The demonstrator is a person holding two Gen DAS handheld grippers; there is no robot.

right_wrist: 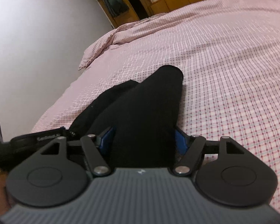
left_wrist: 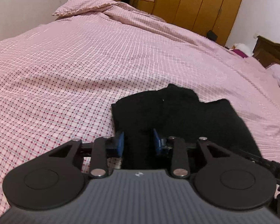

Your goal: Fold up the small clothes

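On the bed (left_wrist: 84,59), the black garment (left_wrist: 179,112) runs ahead between both spread grippers, left gripper (left_wrist: 138,141) and right gripper (right_wrist: 143,140), neither apparently pinching, so close each squarely on its near edge, then lift evenly for a straight fold.

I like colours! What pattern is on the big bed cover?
Pink and white checks with small red dots on the bed cover, clearest in the left wrist view.

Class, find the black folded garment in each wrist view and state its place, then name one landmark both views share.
Left wrist view: the black folded garment lies lower centre-right on the pink checked bedspread.
Right wrist view: garment fills the centre, running toward the camera.
Shared landmark: the wooden wardrobe at top.
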